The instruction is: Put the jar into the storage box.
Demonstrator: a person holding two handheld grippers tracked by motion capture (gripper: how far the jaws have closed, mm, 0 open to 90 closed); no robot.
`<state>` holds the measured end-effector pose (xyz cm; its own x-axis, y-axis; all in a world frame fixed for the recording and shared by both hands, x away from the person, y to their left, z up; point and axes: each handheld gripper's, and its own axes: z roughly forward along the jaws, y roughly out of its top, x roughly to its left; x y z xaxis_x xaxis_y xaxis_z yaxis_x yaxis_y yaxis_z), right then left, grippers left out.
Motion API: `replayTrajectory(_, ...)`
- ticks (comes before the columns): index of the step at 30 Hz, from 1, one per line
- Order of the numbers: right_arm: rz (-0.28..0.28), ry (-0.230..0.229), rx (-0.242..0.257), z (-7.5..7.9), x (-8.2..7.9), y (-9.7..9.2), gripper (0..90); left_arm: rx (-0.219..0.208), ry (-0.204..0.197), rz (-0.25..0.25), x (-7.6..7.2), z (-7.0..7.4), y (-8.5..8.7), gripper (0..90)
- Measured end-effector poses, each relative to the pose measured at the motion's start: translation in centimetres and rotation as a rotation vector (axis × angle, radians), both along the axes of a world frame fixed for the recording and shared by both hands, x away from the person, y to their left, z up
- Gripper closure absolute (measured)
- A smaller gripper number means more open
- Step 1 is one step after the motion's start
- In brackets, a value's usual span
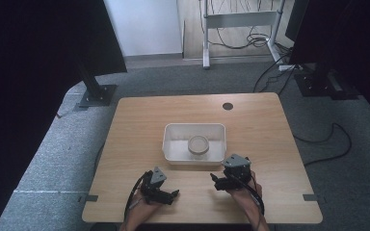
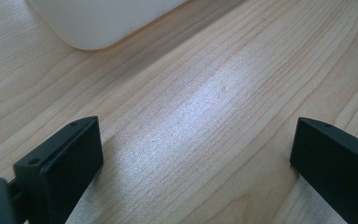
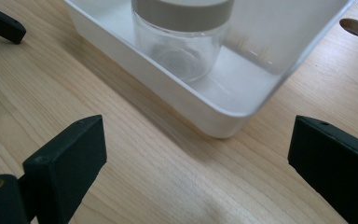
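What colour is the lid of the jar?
Grey; the lid shows best in the right gripper view.

The high view looks forward and down from above the person's side, taking in the whole table (image 1: 139,115) and the floor beyond, with the tray (image 1: 194,129) near its middle. The left gripper view sits low and close to the tabletop (image 2: 205,116), facing a rounded corner of the tray (image 2: 98,23) at its upper left. The right gripper view, just as low, faces the tray (image 3: 200,107) closely at a corner, looking into it at the jar (image 3: 182,37). All three share the tray.
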<state>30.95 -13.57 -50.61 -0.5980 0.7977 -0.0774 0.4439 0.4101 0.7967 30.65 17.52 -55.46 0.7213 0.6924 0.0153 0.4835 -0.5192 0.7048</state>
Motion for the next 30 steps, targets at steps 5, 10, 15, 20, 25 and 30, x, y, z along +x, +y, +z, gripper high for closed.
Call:
replayTrajectory(5, -0.011, -0.001, 0.006, -0.3, -0.5, -0.8, 3.9, 0.0, 0.0, 0.0, 0.0, 0.0, 0.0, 2.1)
replayTrajectory(10, -0.022, -0.004, 0.006, -0.6, -1.1, -1.5, 3.9, 0.0, 0.0, 0.0, 0.0, 0.0, 0.0, 2.1)
replayTrajectory(15, -0.043, 0.001, 0.011, -1.1, -1.7, -2.3, 3.9, 0.0, 0.0, 0.0, 0.0, 0.0, 0.0, 2.1)
replayTrajectory(20, -0.06, 0.011, 0.01, -1.6, -2.2, -3.2, 3.9, 0.0, 0.0, 0.0, 0.0, 0.0, 0.0, 2.1)
replayTrajectory(25, -0.076, 0.023, 0.003, -2.2, -2.7, -4.0, 3.9, -0.001, 0.0, 0.0, 0.0, 0.0, 0.0, 2.1)
replayTrajectory(30, -0.093, 0.043, -0.003, -3.0, -3.2, -4.8, 3.9, -0.001, 0.0, 0.0, 0.0, 0.0, 0.0, 2.1)
